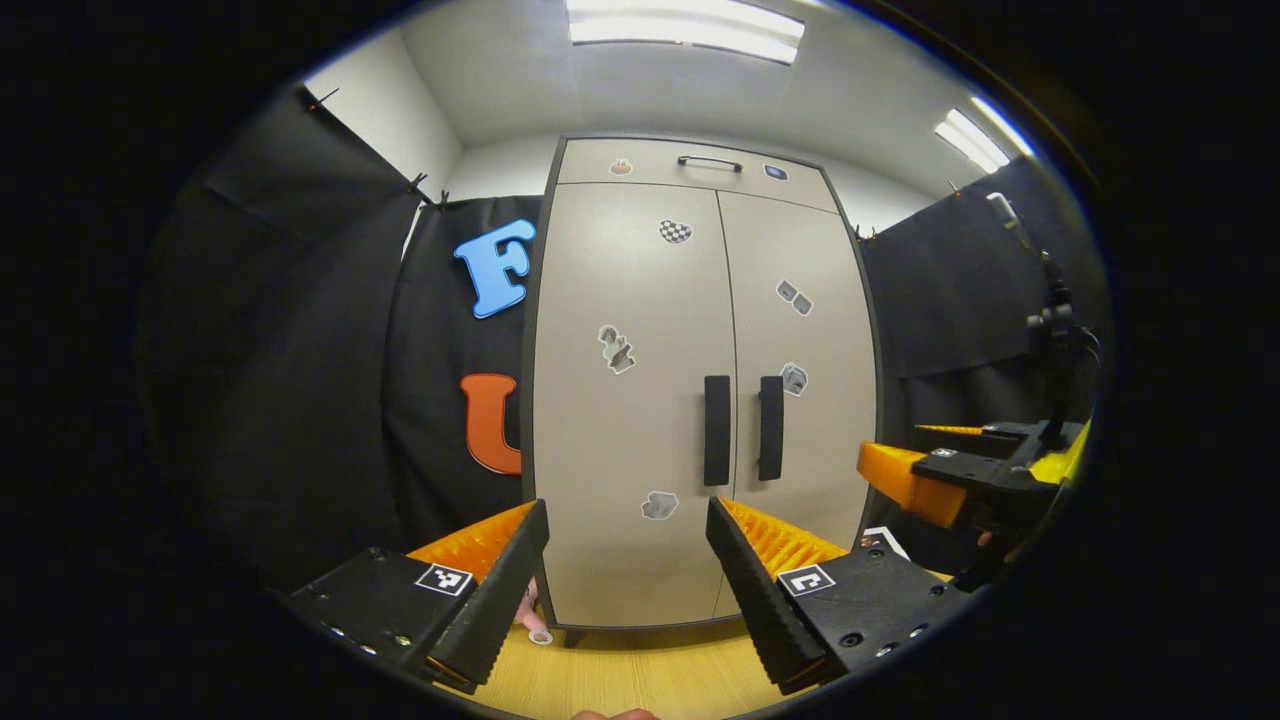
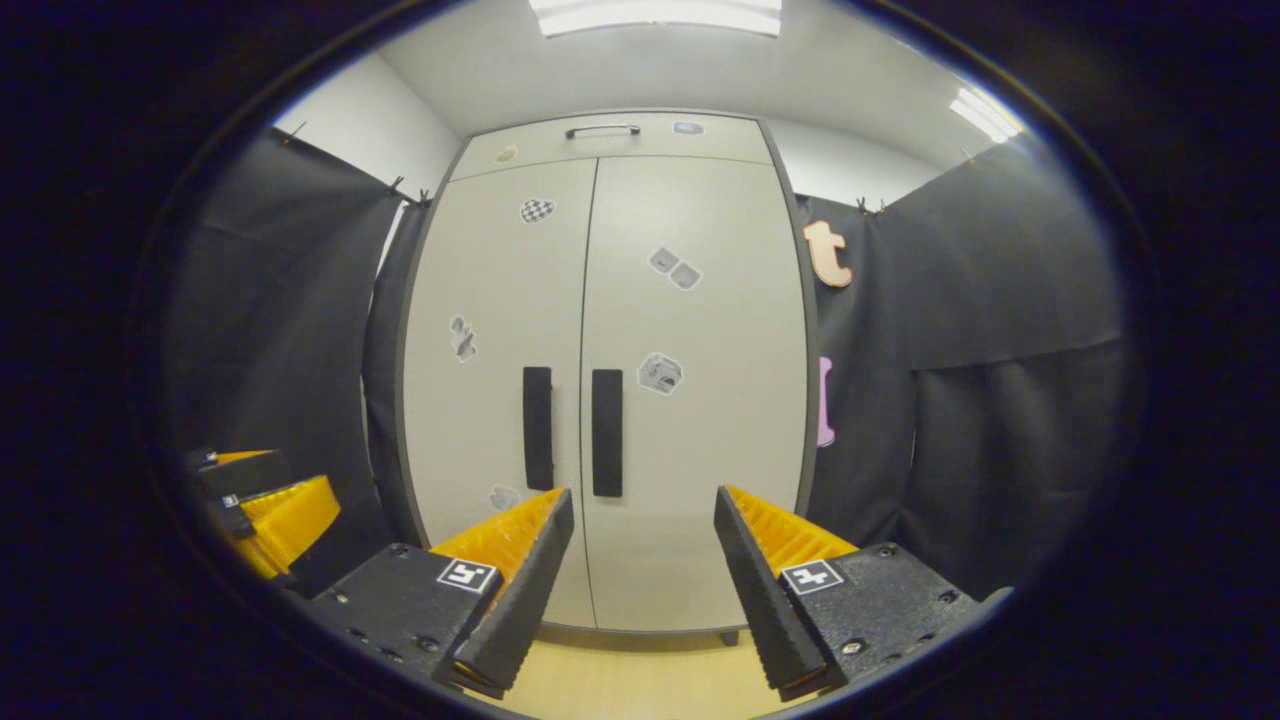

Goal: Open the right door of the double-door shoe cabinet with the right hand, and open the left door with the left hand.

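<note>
— Two grippers, both spread wide with nothing between them; in the left gripper view the left gripper (image 1: 628, 540) has its black, orange-backed fingers (image 1: 500, 585) well apart at the bottom of the picture, clear of everything.

— And the other one?

— Same stance; in the right gripper view the right gripper (image 2: 640, 530) holds its fingers (image 2: 520, 590) wide open and empty, well short of the cabinet; it also appears at the right edge of the left gripper view (image 1: 930, 480), beside the left one.

— What lies under them?

— Pale wooden floor (image 1: 620, 670), running up to the foot of the shoe cabinet (image 2: 600, 350).

— Where is the cabinet itself?

— Straight ahead of both grippers, upright against the black cloth wall (image 2: 1000, 350); left door (image 1: 630, 400) and right door (image 1: 800, 400) are both closed, meeting at a thin middle seam.

— Handles?

— Two black vertical bars flanking that seam; left handle (image 2: 537, 428) and right handle (image 2: 606, 432), neither touched.

— Anything farther up?

— Small stickers (image 2: 660, 373) dotted over the doors; a top panel with a dark bar handle (image 2: 602, 130); ceiling lights (image 2: 655, 15) beyond.
</note>
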`<state>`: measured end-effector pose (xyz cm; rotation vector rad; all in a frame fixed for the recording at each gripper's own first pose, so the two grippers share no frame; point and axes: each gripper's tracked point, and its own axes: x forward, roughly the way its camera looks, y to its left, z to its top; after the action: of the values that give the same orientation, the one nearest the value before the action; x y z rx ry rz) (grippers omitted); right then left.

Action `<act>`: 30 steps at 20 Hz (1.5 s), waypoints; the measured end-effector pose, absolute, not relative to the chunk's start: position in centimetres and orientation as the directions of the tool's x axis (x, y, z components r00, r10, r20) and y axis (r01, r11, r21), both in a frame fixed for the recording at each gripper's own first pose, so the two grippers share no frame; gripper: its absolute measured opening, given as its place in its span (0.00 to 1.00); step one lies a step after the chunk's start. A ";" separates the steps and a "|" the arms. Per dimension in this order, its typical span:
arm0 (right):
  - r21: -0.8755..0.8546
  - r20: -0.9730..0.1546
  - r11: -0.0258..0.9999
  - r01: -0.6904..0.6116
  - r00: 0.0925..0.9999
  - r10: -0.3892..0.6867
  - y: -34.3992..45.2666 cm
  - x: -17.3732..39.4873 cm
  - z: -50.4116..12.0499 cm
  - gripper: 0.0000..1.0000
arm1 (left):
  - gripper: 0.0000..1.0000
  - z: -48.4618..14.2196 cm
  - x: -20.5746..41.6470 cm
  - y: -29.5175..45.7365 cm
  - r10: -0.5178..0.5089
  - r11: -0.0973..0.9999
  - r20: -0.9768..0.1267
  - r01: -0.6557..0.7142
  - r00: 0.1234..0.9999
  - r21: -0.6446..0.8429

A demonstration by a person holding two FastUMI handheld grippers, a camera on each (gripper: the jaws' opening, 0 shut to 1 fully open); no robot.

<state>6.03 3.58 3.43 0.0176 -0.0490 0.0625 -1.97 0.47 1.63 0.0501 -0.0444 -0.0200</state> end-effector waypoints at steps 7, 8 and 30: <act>0.024 0.005 0.998 -0.050 0.999 0.050 5.0 14.5 4.1 0.90 | 0.95 -0.1 -4.0 1.0 -0.032 0.999 0.000 0.032 0.999 0.024; 0.016 -0.003 0.999 -0.048 0.999 0.048 5.1 15.5 4.0 0.89 | 0.95 -0.3 -4.0 1.3 -0.027 0.999 -0.004 0.027 1.000 0.018; 0.046 -0.039 0.998 -0.049 0.998 0.051 7.6 22.8 4.4 0.75 | 0.95 -1.6 -2.8 6.1 0.046 0.999 -0.037 -0.046 0.998 0.014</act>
<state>22.77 7.60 4.38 0.0455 0.0398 0.0504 -2.75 6.11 -1.58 0.0136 0.0377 0.0462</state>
